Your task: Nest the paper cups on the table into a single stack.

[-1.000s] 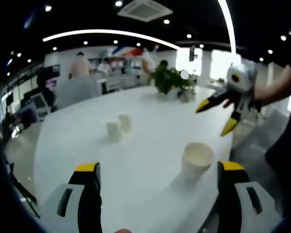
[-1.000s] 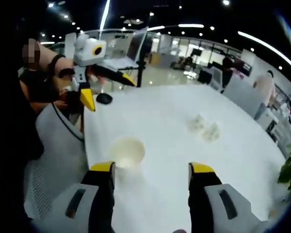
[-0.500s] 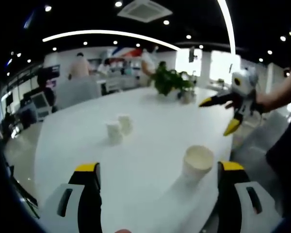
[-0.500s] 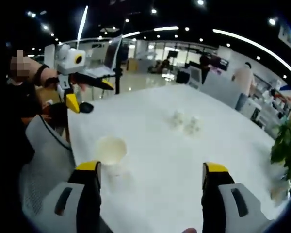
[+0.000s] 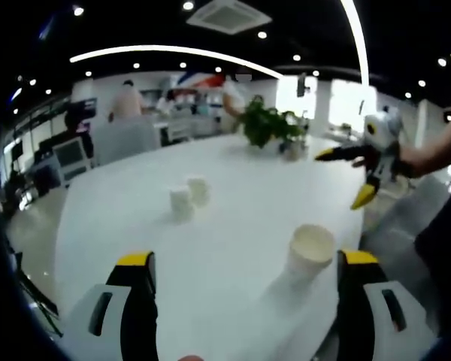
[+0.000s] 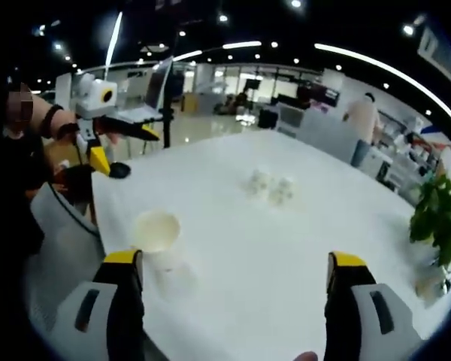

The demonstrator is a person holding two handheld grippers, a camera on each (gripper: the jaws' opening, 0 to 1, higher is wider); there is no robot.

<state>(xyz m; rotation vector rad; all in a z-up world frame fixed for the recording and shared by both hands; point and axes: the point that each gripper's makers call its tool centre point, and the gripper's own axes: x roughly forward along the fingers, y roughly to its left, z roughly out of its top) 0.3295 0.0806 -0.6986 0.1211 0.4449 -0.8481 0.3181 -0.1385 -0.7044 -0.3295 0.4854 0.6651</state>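
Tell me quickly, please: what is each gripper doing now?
Left gripper: open, holding nothing.
Right gripper: open, holding nothing.

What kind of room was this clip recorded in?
Probably a large open-plan office or showroom. A big white table holds three paper cups and a potted plant; past it are desks with monitors, people standing about, and a dark ceiling with strip lights and an air-conditioning vent.

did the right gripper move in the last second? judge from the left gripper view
Yes. Against the potted plant, the right gripper has drawn back from the table toward its edge, and its fingers stay spread. The near cup is untouched.
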